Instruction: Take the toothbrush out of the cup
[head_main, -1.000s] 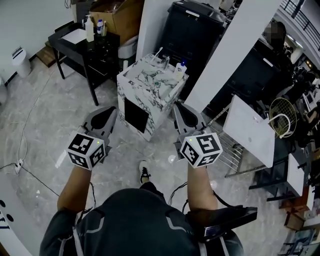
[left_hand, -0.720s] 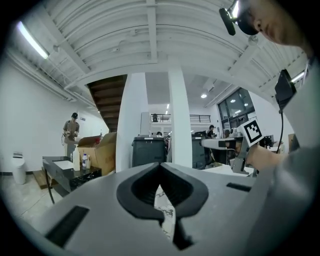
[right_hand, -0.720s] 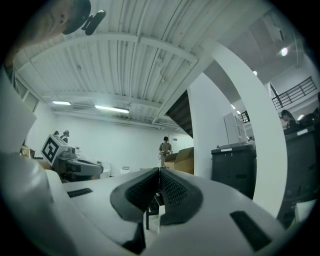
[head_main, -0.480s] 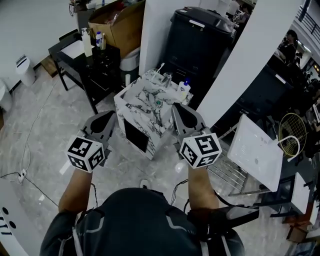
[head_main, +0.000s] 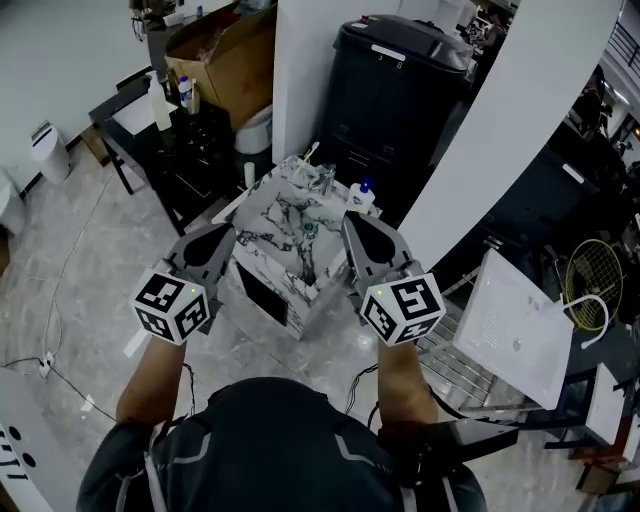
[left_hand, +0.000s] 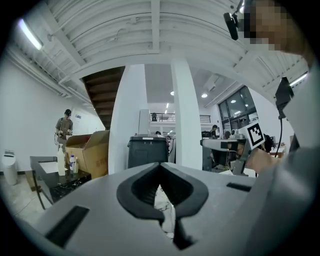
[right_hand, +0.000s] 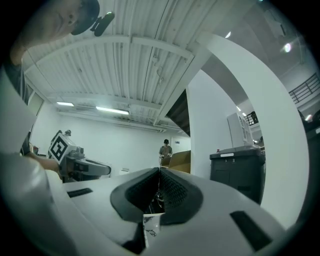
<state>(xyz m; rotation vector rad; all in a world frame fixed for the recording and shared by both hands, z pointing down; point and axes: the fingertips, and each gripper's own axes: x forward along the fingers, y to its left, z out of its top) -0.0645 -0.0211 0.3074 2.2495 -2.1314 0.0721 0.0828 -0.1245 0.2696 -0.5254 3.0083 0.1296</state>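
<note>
Left gripper (head_main: 225, 233) and right gripper (head_main: 350, 218) both closed, nothing between the jaws, flanking the marble stand's (head_main: 280, 225) side edges. Toothbrush (head_main: 309, 152) upright in cup (head_main: 299, 169) at the far edge. Bin (head_main: 395, 90) close behind; floor (head_main: 80, 260) open on the left.

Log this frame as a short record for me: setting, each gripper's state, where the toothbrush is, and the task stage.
setting: person facing a marble-patterned stand, black bin behind it
left gripper: shut, empty, at the stand's left side
right gripper: shut, empty, at the stand's right side
toothbrush: sticks up at the stand's far edge, untouched
also on stand: bottle with blue cap
task stage: not yet begun; neither gripper is at the toothbrush
</note>
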